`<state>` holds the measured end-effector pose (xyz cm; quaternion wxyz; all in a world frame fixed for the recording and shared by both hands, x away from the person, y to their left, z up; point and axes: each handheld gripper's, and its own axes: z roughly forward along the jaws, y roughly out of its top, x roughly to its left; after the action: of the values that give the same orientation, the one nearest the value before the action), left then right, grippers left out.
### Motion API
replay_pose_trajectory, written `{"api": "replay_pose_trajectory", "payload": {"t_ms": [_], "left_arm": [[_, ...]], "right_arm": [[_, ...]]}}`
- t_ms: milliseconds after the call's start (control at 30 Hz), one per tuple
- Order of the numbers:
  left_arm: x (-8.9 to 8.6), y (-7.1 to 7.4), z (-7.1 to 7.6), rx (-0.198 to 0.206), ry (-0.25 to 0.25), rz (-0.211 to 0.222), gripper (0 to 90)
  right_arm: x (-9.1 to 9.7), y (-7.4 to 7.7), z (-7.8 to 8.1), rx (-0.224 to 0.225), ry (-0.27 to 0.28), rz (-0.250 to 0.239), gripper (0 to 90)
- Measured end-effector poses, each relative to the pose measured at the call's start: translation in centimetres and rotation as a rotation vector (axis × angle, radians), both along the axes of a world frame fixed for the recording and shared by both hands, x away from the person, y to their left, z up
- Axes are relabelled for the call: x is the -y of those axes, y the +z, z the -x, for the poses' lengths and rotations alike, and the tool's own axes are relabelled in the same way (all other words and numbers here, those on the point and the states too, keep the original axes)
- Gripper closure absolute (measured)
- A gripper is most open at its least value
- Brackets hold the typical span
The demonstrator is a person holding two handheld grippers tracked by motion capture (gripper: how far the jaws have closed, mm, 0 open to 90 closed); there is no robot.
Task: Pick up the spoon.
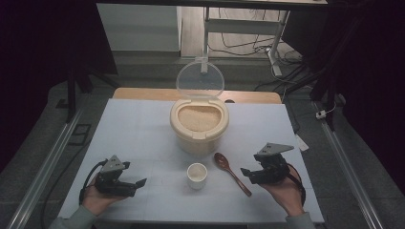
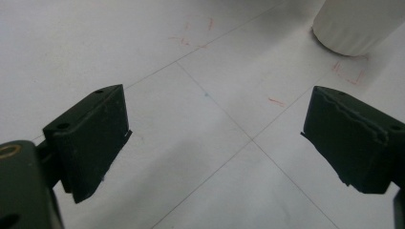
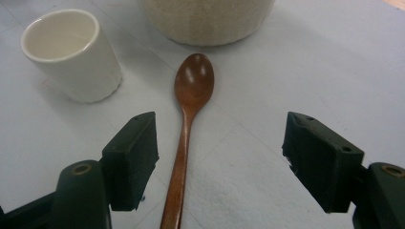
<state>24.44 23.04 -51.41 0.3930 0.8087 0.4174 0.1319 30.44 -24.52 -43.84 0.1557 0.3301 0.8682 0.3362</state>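
Over the wooden spoon [image 3: 187, 129], the right gripper [image 3: 219, 157] is held
Jaws apart, handle between, untouched; left gripper [image 2: 215, 143] jaws apart, nothing held

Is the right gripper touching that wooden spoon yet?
Apart. The right gripper view shows the right gripper open, with the wooden spoon lying between the jaws, clear of both.

Brown spoon [image 3: 186, 124], cream cup [image 3: 71, 55].

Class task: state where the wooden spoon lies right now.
In the high view, the wooden spoon lies flat on the table, right of the white cup, in front of the rice container, beside the right gripper.
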Motion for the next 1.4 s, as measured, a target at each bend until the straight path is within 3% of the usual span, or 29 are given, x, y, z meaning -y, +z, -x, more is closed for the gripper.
{"api": "replay_pose_trajectory", "payload": {"t_ms": [333, 700, 1067, 1400], "left_arm": [[0.1, 0.0, -0.1, -0.001, -0.007, -0.003, 8.3], [0.1, -0.1, -0.1, -0.001, -0.008, -0.009, 8.3], [0.1, -0.2, -0.2, -0.006, -0.008, -0.014, 8.4], [0.1, -0.3, -0.2, -0.008, -0.009, -0.02, 8.4]], "right_arm": [[-2.8, -0.2, -0.9, -0.085, 0.004, 0.09, 28.8], [-3.8, -2.4, -1.1, -0.206, -0.009, 0.199, 35.1], [-4.5, -4.4, -1.6, -0.257, -0.017, 0.267, 42.4], [-5.2, -5.7, -2.2, -0.309, -0.021, 0.312, 59.1]]}}
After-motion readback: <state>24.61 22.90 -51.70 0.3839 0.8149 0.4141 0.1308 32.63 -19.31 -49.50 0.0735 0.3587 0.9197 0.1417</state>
